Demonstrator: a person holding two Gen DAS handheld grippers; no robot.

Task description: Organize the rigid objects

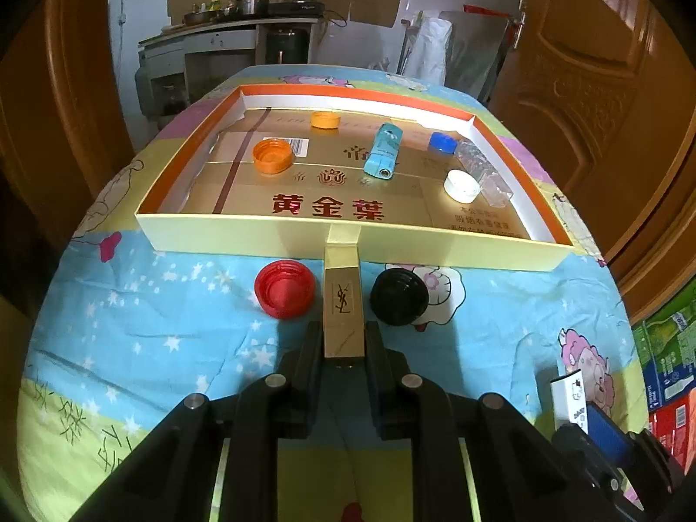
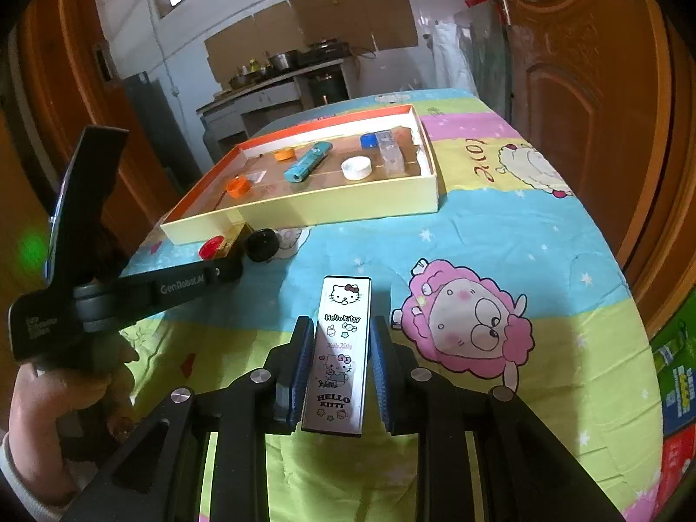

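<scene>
My left gripper [image 1: 342,335] is shut on a gold lipstick box [image 1: 342,304], which points at the near wall of a shallow cardboard tray [image 1: 243,241]. A red cap [image 1: 285,288] lies left of the box and a black cap [image 1: 398,296] right of it, both on the cloth. In the tray lie two orange caps [image 1: 272,155], a blue lighter [image 1: 383,152], a blue cap [image 1: 442,142], a white cap [image 1: 461,183] and a clear case [image 1: 483,169]. My right gripper [image 2: 341,339] is shut on a white Hello Kitty box [image 2: 340,348] above the cloth, nearer than the tray [image 2: 313,211].
The table has a cartoon cloth [image 2: 478,261]. Wooden doors [image 1: 609,87] stand on both sides. Coloured cartons [image 1: 665,356] sit at the right beyond the table edge. A kitchen counter [image 1: 226,30] is behind. The left gripper's body [image 2: 130,287] reaches across the right wrist view.
</scene>
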